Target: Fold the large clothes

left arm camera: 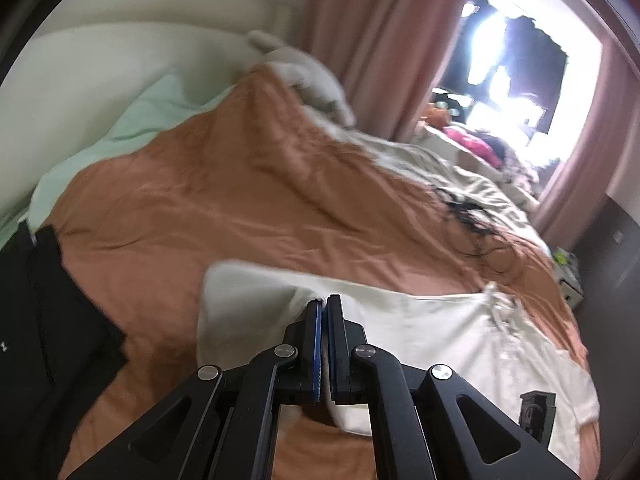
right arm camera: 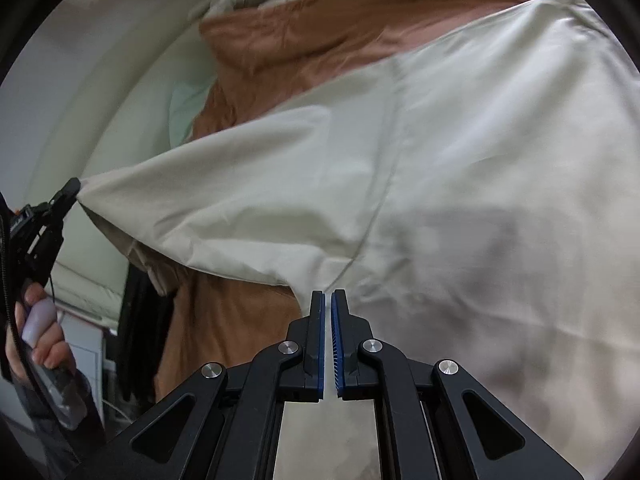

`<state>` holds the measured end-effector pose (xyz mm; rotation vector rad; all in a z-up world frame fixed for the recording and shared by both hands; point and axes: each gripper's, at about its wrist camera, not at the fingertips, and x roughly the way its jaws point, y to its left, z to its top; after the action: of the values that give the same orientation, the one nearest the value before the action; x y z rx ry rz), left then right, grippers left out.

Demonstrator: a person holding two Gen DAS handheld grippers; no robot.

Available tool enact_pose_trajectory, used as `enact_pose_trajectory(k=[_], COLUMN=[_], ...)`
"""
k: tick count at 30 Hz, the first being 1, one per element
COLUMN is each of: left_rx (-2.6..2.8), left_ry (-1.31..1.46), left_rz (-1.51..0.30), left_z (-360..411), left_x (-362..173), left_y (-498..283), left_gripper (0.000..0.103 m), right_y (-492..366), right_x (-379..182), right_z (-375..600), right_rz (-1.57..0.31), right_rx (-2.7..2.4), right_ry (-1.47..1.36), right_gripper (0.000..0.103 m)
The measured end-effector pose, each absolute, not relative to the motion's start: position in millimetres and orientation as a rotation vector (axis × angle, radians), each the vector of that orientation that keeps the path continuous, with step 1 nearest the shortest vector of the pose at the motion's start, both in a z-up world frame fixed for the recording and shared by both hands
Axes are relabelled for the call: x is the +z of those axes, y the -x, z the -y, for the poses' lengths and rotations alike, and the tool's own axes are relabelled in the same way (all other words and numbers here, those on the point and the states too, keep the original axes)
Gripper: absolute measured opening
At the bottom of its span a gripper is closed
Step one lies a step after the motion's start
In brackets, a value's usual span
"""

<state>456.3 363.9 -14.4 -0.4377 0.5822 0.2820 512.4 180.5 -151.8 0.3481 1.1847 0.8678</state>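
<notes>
A large white T-shirt (left arm camera: 420,332) lies on the orange bedspread (left arm camera: 224,200), partly lifted. My left gripper (left arm camera: 324,304) is shut on a sleeve end of the shirt; cloth hangs between and below its fingers. In the right wrist view the shirt (right arm camera: 460,180) fills most of the frame, its sleeve stretched left to the left gripper (right arm camera: 74,186), which pinches the sleeve tip. My right gripper (right arm camera: 329,294) is shut on the shirt's edge near the armpit seam. The right gripper also shows in the left wrist view (left arm camera: 538,412) at the shirt's far side.
A mint pillow (left arm camera: 152,116) and grey-white bedding (left arm camera: 308,76) lie at the bed's head. A black garment (left arm camera: 44,320) lies at the left. Pink curtains (left arm camera: 380,40) frame a bright window. A crumpled beige blanket (left arm camera: 460,176) lies on the right.
</notes>
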Motion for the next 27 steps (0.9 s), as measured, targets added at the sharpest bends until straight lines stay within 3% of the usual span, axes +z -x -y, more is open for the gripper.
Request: enact_pose_trajectory(k=[13, 27], left_rx=[0.064, -0.142], left_ry=[0.312, 0.230], left_rz=[-0.545, -0.635], left_z=[-249.0, -136.5], left_x=[37.4, 14.5], left_y=[-479.2, -499.5], left_gripper=[0.002, 0.002], right_y=[-494.2, -493.1], right_x=[-129.2, -116.0], right_z=[-46.9, 46.8], right_rz=[-1.042, -0.998], right_rx=[0.672, 0.575], right_ry=[-0.465, -0.600], right_gripper=[0.007, 0.007])
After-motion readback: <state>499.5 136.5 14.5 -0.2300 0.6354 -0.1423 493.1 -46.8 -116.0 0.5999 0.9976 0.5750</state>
